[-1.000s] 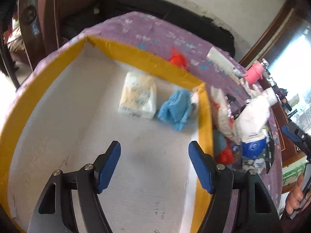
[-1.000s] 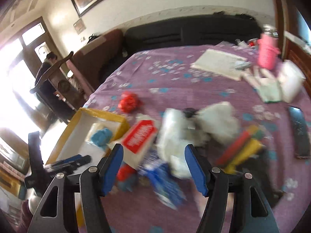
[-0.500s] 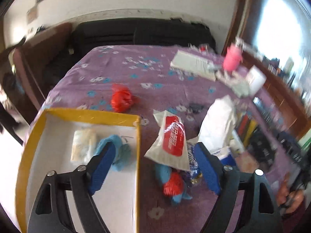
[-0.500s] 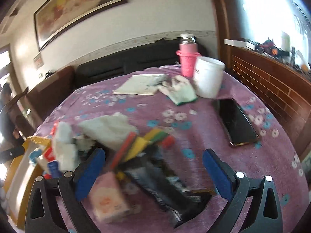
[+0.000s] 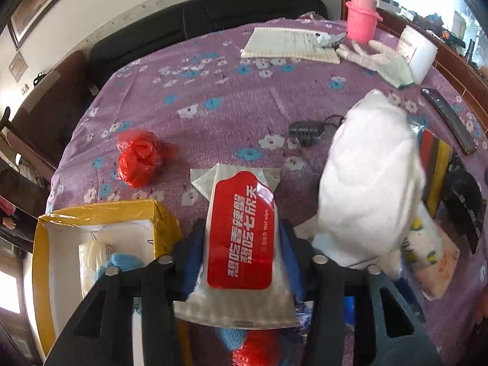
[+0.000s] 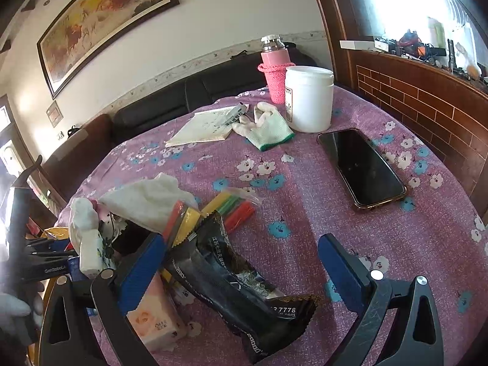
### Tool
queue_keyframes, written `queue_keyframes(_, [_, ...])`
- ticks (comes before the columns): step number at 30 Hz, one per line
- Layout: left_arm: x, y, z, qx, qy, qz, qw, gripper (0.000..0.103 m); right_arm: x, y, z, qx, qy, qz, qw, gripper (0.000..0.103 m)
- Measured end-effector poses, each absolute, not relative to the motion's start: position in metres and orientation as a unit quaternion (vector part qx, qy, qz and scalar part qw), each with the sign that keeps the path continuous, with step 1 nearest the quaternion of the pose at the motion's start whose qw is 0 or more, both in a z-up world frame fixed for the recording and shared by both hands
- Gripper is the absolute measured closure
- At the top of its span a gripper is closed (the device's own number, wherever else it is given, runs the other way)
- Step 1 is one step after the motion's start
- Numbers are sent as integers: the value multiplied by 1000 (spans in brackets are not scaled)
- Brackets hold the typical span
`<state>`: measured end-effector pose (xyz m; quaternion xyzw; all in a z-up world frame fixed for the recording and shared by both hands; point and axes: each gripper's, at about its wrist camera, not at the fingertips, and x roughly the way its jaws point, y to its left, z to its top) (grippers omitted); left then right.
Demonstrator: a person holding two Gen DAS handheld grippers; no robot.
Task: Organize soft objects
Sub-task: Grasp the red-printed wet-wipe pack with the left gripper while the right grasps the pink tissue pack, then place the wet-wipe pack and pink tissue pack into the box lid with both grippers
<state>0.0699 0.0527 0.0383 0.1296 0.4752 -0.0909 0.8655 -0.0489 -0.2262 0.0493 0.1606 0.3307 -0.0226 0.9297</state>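
Wet wipes pack [image 5: 241, 244], one glossy soft pouch with a red label, sits pinched between the blue pads of the left claw [image 5: 241, 253], beside the yellow box [image 5: 113, 213] with its white lining. One crinkled red plastic bag [image 5: 138, 158] lies on the flowered purple counter [image 5: 213, 91]. Right claw [image 6: 241, 262] gapes, released, above one black foil packet [image 6: 241, 289]; a pink tissue pack [image 6: 155, 317] lies beside it.

purple floral table [image 6: 305, 183] w/ phone [image 6: 361, 166], glove [image 6: 265, 129], white jar [image 6: 308, 102], notebook [image 6: 204, 126]
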Motion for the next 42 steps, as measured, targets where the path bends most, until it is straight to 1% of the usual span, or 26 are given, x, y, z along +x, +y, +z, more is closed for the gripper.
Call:
queue_keyframes(7, [39, 72, 84, 75, 416, -93, 902, 60, -47, -231, 46, 164, 337, -31, 927, 1])
queue_keyframes(11, [-12, 85, 111, 31, 376, -117, 919, 60, -47, -231, 46, 160, 337, -31, 927, 1])
queue_keyframes(16, [-73, 102, 114, -29, 351, -135, 926, 60, -52, -220, 53, 149, 323, -3, 935, 1])
queue_keyframes(19, [-91, 116, 109, -73, 354, -143, 921, 60, -58, -204, 59, 145, 343, 54, 927, 1])
queue_keyframes(23, [-106, 136, 102, -98, 354, -141, 919, 59, -62, -162, 60, 83, 400, 151, 900, 1])
queue_keyframes(28, [-122, 166, 98, -129, 345, -127, 921, 59, -52, -116, 40, -60, 438, 127, 888, 2])
queue_keyframes(29, [-125, 171, 97, -132, 344, -124, 921, 59, -48, -110, 35, -80, 446, 119, 884, 7])
queue_keyframes(30, [-129, 177, 96, -136, 343, -119, 922, 59, -42, -105, 27, -96, 458, 114, 877, 15])
queue_keyframes(31, [-133, 183, 95, -140, 342, -114, 922, 59, -37, -102, 20, -101, 470, 114, 870, 20])
queue_keyframes(32, [-136, 189, 95, -143, 341, -109, 923, 59, -34, -103, 17, -101, 478, 113, 865, 28])
queue_keyframes(33, [-140, 196, 95, -147, 339, -103, 924, 59, -29, -103, 14, -98, 486, 113, 861, 38])
queue_keyframes(34, [-143, 203, 95, -149, 336, -97, 925, 59, -28, -106, 13, -83, 488, 120, 861, 43])
queue_keyframes(36, [-148, 219, 96, -158, 333, -84, 926, 59, -28, -109, 15, -66, 497, 114, 858, 45])
queue_keyframes(39, [-146, 244, 97, -160, 340, -61, 925, 59, -43, -112, 28, -66, 491, 108, 862, 46])
queue_keyframes(42, [-136, 265, 97, -145, 354, -38, 923, 59, -65, -117, 52, -72, 476, 108, 870, 46])
